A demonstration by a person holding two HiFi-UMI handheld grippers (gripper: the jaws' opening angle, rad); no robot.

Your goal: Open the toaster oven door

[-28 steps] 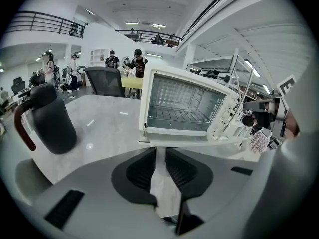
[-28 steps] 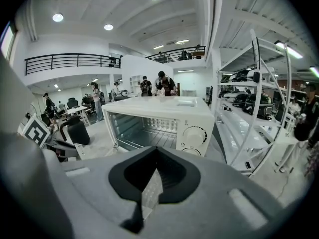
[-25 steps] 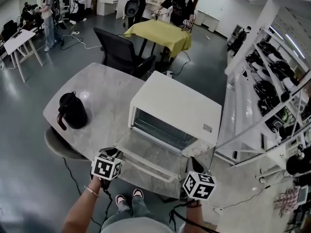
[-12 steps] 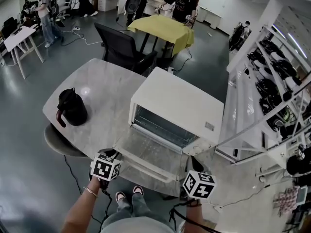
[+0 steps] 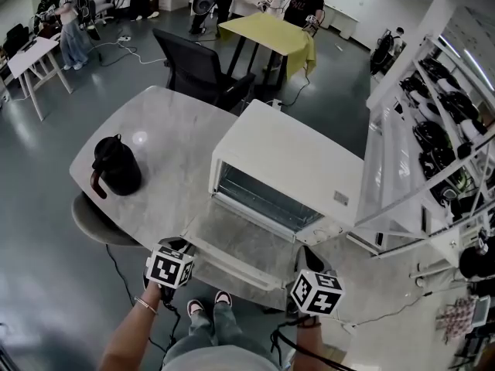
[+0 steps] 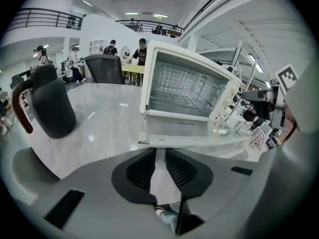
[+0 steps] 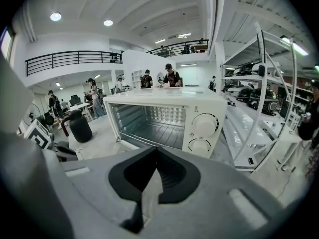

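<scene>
On the marble table, close to the near edge, sits the white toaster oven. Its door is already flopped all the way down, lying flat toward the near side. You can see straight into the cavity, wire rack and all. The two dials are on the oven's right side.

The left gripper hovers right at the door's near left corner, pointing down. Its fingers are a narrow slit apart with nothing pinched, just a pale surface and a shoe showing through the gap. Can't tell if the tips actually touch the door. The right gripper is off the oven's near right corner, fingers also a small gap apart and empty.

A black jug with a reddish handle stands well to the left of the oven. On the far side there's a black office chair and a yellow-covered table. Shelving runs along the right.
</scene>
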